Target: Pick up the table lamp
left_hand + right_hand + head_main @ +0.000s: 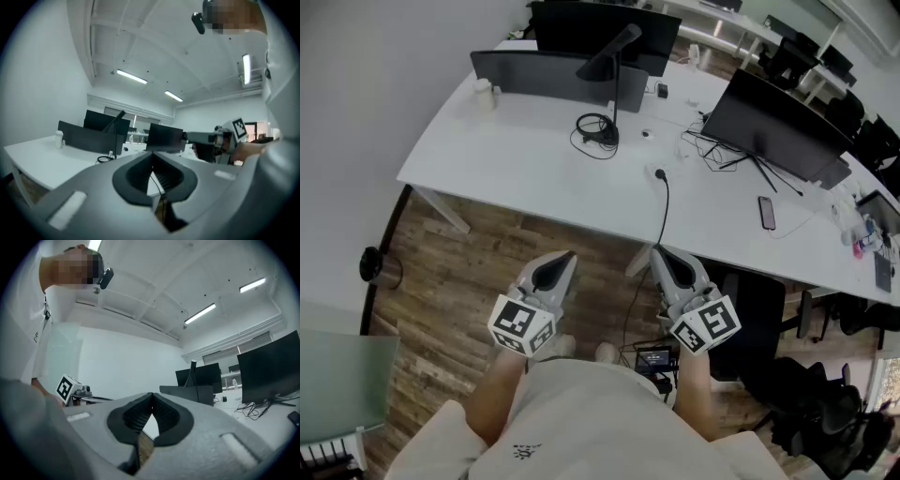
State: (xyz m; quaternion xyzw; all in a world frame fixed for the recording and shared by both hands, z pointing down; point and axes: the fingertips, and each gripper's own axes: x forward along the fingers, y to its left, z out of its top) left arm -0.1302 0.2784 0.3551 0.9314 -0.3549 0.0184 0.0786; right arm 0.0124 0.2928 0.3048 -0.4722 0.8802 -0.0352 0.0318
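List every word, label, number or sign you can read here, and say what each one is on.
No legible words or numbers in any view.
Left marker cube and right marker cube: black-and-white square patterns, no letters.
Print on the shirt: too small to read.
Small screen low by the person's feet: too blurred to read.

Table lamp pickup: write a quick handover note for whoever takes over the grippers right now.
Left gripper: shut, empty, held in front of the person, short of the desk.
Right gripper: shut, empty, alongside the left.
Table lamp: standing toward the desk's far side, next to a coiled cable, untouched.
Done: nothing yet.
Left: reach across the desk, open the jaws, grip the lamp and lift it.
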